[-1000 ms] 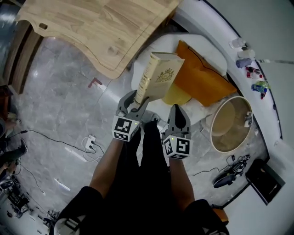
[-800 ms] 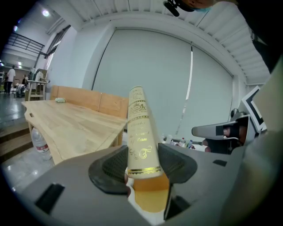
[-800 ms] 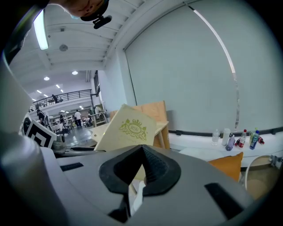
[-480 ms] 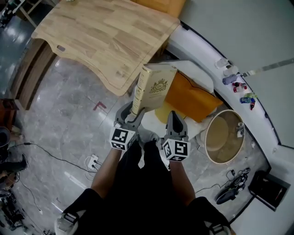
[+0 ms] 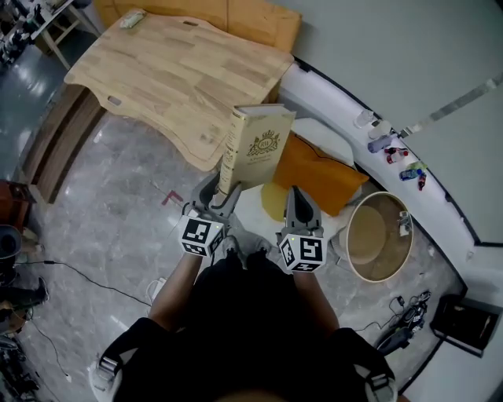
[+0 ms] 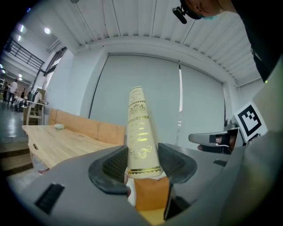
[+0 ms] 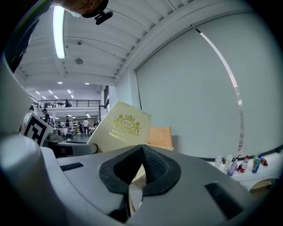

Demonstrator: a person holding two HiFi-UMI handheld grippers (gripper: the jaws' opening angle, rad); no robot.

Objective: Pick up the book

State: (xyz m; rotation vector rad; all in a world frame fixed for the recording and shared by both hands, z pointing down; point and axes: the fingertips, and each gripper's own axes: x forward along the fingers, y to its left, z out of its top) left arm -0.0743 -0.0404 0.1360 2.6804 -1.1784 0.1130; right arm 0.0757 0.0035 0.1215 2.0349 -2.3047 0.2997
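Floor (image 5: pixel 102 196): grey, marbled, spreading left of your left fingers (image 5: pixel 203 191).

On it you have:
- a red mark (image 5: pixel 170 196) just left of those fingers
- a white power strip (image 5: pixel 157 288) and thin cables (image 5: pixel 78 271) back toward you on the left
- a round tan tub (image 5: pixel 379 235) just right of your right fingers (image 5: pixel 297 206)
- a black case (image 5: pixel 462 322) well off to the right, nearer you

Wooden table (image 5: pixel 173 71): ahead and left of your left fingers, with a small pale object (image 5: pixel 132 16) near its far edge.

White seat (image 5: pixel 324 131): ahead of your right fingers, bearing an orange cushion (image 5: pixel 322 169).

White ledge (image 5: pixel 306 85): curves away beyond the seat, with small bottles (image 5: pixel 393 149) standing on it, well right of your right fingers.
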